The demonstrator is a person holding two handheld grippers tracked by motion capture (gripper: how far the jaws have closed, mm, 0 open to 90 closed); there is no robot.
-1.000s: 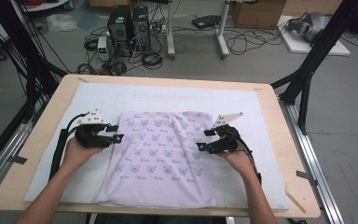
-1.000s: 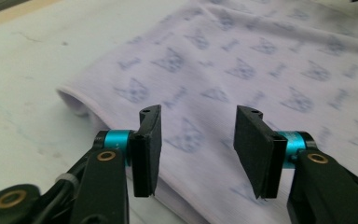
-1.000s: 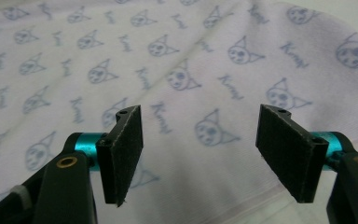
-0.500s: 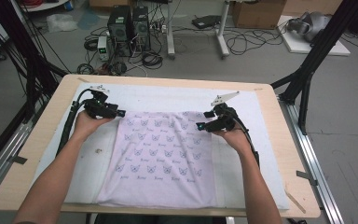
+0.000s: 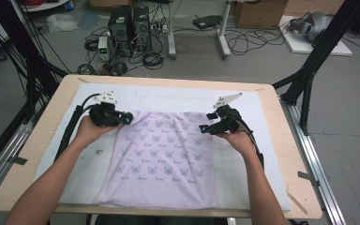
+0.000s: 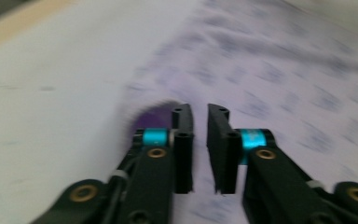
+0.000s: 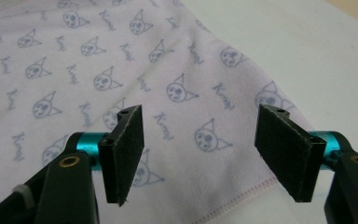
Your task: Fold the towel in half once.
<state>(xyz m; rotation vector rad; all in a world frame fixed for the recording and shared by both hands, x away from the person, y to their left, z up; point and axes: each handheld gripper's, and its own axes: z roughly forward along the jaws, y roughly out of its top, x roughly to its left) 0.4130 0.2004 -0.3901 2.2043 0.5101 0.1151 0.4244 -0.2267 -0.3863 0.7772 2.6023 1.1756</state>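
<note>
L gripper fingers are sitting nearly closed w/ a thin gap, nothing clearly pinched, R gripper fingers are gaping wide over the hem of the pale lilac cat-print shirt, lying flat on the counter's white mat.

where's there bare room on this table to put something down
Free: the white mat strip beyond the shirt, between the two grippers, and the mat right of the shirt, towards the table's right edge. Crowded: the shirt's far corners, where the left gripper and right gripper sit.
</note>
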